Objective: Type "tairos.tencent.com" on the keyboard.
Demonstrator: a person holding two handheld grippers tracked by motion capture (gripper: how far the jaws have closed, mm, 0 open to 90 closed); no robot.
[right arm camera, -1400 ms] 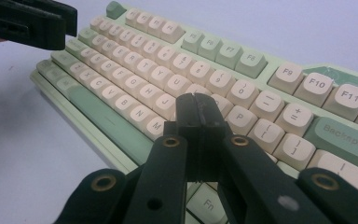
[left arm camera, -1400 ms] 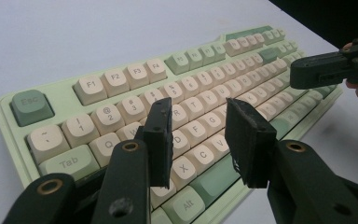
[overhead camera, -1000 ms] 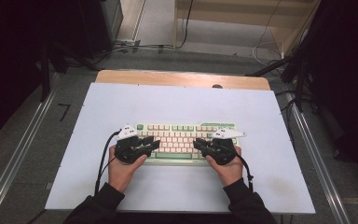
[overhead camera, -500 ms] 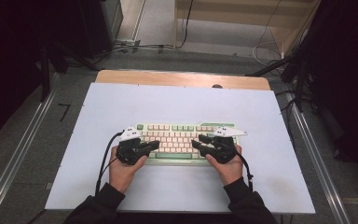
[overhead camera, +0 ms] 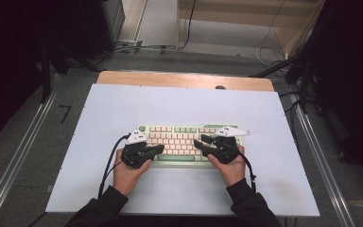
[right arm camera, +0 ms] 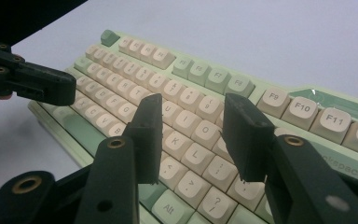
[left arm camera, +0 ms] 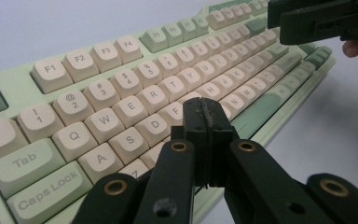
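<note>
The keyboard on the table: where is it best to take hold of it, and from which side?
Probably the keyboard's short ends, one tool from each side. It lies flat and long; its near edge is a thin lip.

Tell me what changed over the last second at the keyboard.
The left gripper has closed its jaws, empty, above the letter keys. The right gripper has been opening its jaws, nothing between them. The keyboard, both hands and the white table top stayed where they were.
</note>
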